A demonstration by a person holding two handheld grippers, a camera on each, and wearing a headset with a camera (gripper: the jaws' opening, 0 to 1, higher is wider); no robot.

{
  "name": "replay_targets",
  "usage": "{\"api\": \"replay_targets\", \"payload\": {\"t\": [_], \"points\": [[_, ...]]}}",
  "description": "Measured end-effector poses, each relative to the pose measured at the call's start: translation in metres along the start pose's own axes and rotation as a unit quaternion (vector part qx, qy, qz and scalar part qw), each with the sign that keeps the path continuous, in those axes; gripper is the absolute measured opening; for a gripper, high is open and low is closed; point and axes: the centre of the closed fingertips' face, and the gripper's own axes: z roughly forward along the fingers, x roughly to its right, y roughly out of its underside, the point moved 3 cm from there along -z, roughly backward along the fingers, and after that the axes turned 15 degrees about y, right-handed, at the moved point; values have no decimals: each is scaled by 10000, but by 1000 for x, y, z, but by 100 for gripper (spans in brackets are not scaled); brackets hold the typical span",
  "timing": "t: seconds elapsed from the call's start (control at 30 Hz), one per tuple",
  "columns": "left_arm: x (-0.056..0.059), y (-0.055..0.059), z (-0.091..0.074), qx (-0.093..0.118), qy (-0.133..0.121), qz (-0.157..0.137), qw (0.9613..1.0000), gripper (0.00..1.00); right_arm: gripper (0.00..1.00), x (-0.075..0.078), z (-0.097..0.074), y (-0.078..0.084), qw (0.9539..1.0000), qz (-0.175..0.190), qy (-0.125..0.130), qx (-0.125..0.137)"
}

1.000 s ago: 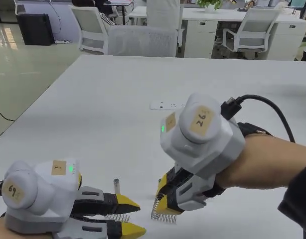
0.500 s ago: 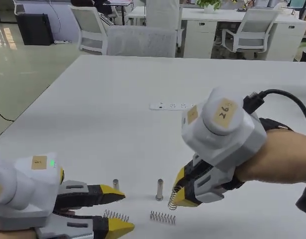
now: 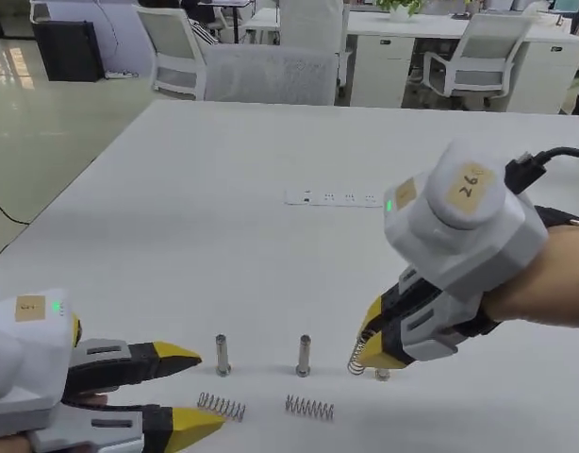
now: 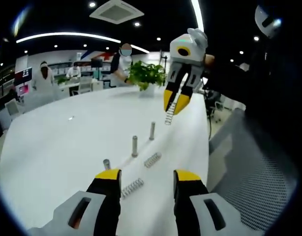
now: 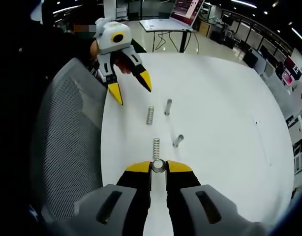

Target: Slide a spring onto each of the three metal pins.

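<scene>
right gripper (image 3: 367, 351): jaws were narrowed onto one spring, pinching it near its upper end so that the free end hung below the tips
held spring (image 3: 355, 358): it hung tilted with its lower coils clear of the worktop (image 3: 271, 245), just beside the right-hand pin and not yet over it
right-hand pin (image 3: 383, 375): stood upright and bare, partly hidden under the right jaws; judged the target, since the spring was carried closest to it
middle pin (image 3: 305, 355): stood upright and bare
left-hand pin (image 3: 222, 354): stood upright and bare
first loose spring (image 3: 221, 406): lay flat on the worktop, just in front of the left-hand pin
second loose spring (image 3: 309, 408): lay flat, just in front of the middle pin
left gripper (image 3: 184, 389): jaws were wide apart and held nothing; it sat low beside the first loose spring, judged staged to take that spring
task state: no pin carried a spring; the first of three fittings was in hand
next move: the spring bore needed lining up over the pin tip, with the tilt brought upright before lowering
risk: a tilted spring could catch on the pin top or flex out of the jaws
</scene>
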Motion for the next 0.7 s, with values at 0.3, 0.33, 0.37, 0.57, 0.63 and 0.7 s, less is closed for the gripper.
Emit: {"api": "replay_targets", "payload": {"t": [0.3,0.33,0.37,0.57,0.63,0.7], "points": [[-2,8,-5,-58,-183,-54,9998,43,8,14,-6,9,9998,114,129,-75],[-2,9,-5,-57,-198,-67,9998,44,8,17,-7,10,9998,135,152,-86],[-2,10,-5,-48,-205,-83,9997,44,8,18,-7,10,9997,146,162,-92],[1,14,-4,-43,-225,-131,9997,46,8,29,-4,20,9990,107,332,-291],[1,14,-4,-38,-238,-139,9996,47,8,33,-3,23,9986,133,373,-340],[1,13,-4,-23,-256,-148,9996,48,8,38,-1,27,9981,128,442,-406]]}}
